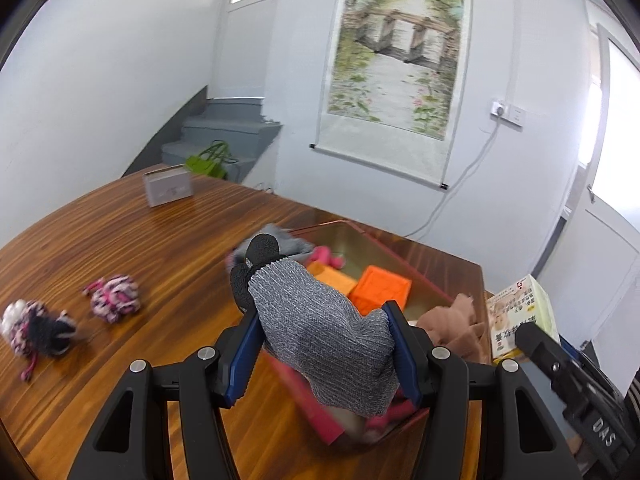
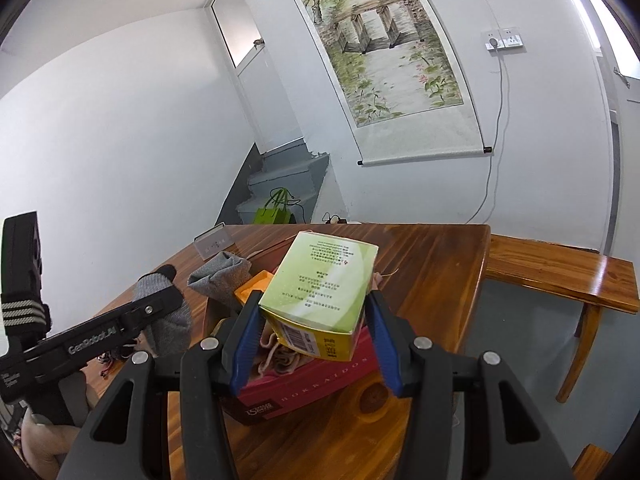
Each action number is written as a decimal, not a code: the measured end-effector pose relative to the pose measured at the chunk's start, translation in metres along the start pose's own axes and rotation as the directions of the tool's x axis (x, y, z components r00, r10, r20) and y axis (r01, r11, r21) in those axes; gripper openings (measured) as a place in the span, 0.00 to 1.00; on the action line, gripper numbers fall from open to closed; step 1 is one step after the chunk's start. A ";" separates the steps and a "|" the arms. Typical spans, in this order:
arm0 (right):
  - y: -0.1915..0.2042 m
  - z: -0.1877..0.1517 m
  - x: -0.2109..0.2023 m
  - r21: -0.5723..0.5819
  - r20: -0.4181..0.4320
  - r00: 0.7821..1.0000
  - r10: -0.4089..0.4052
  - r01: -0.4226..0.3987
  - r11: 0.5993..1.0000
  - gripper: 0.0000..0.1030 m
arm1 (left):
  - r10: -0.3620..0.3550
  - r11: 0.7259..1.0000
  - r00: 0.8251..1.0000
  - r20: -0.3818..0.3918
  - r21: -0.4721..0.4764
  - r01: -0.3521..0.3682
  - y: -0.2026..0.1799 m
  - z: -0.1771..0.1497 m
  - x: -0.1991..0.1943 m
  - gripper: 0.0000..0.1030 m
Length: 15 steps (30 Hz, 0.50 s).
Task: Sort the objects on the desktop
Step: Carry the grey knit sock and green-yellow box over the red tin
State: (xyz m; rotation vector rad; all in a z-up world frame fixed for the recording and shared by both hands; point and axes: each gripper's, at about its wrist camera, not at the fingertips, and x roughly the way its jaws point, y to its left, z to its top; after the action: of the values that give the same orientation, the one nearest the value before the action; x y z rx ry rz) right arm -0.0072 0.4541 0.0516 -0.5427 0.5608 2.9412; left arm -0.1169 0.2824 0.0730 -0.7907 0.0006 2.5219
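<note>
Both grippers loaded above the red box.

Grey knit glove [image 1: 320, 320] clamped between left gripper [image 1: 324, 356] pads, hanging over red box [image 2: 304, 384] near edge. Green carton [image 2: 320, 296] pinched by right gripper [image 2: 316, 340], tilted, above same box. Orange blocks [image 1: 380, 288] inside. Two knitted toys [image 1: 114, 298] left on wooden table [image 1: 168, 240].

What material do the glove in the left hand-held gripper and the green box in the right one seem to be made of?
Glove: knitted grey fabric, matte, fine ribs showing, with darker fingertips.
Green box: probably thin printed cardboard with a slight sheen; sharp folded edges, text and a barcode.
</note>
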 end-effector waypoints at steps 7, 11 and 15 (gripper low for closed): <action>-0.005 0.013 0.002 -0.018 0.019 1.000 -0.006 0.007 1.000 0.54 | -0.107 0.993 0.990 -0.096 0.039 0.111 -0.015 -0.009 0.035 0.60; 0.000 0.030 0.013 -0.039 0.001 1.000 0.023 -0.023 0.999 0.54 | -0.124 0.991 0.984 -0.129 0.031 0.129 -0.010 -0.013 0.040 0.64; 0.013 0.051 0.033 -0.097 -0.028 0.999 0.038 -0.041 0.994 0.54 | -0.137 0.990 0.983 -0.126 0.028 0.141 -0.006 -0.010 0.030 0.65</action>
State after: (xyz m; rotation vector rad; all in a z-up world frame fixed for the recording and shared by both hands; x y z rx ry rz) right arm -0.0565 0.4617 0.0885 -0.5877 0.4364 3.0158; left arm -0.1303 0.2994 0.0499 -0.8998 0.0329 2.3319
